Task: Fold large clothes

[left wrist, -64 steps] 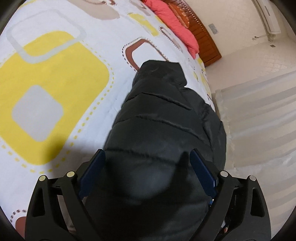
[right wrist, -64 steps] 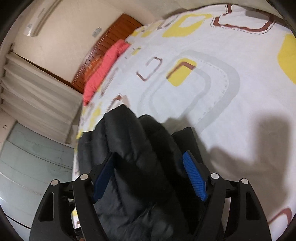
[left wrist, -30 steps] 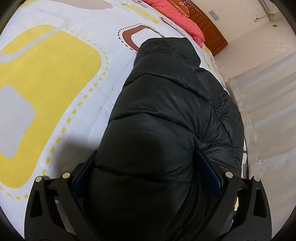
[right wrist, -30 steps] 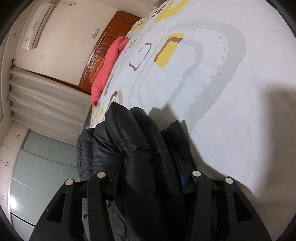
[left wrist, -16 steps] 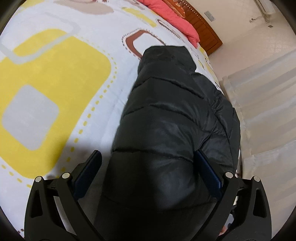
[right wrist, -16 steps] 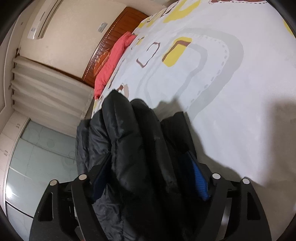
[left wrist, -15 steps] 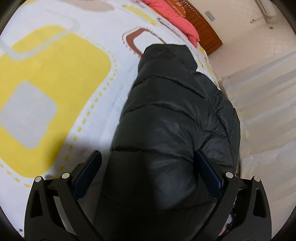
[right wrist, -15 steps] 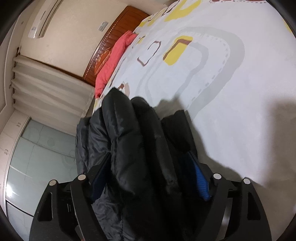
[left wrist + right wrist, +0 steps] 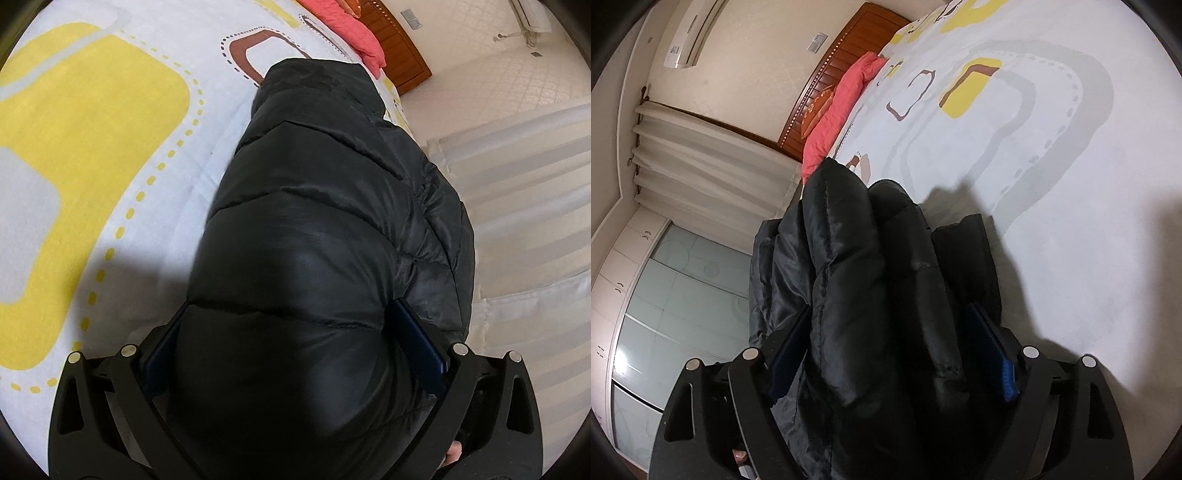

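A black puffer jacket (image 9: pixel 314 221) lies in a thick bundle along the edge of a bed with a white, yellow-patterned cover (image 9: pixel 110 147). My left gripper (image 9: pixel 291 332) stands open and wide over the near end of the bundle. The padding bulges up between its blue pads and hides most of them. In the right wrist view the jacket (image 9: pixel 868 277) shows as stacked folds. My right gripper (image 9: pixel 890 339) is open, its jaws spread wide with those folds between them; the padding lies loosely against the pads.
A pink pillow (image 9: pixel 842 107) and a wooden headboard (image 9: pixel 842 55) lie at the bed's far end. Pale curtains (image 9: pixel 701 173) and a glass-fronted wardrobe (image 9: pixel 683 295) stand beyond the bed edge next to the jacket. Bedcover (image 9: pixel 1071 184) stretches away on the other side.
A second ago the right jaws were clamped on the jacket folds; they have spread wide and let go. The left view pulled back a little, then dipped close over the jacket again.
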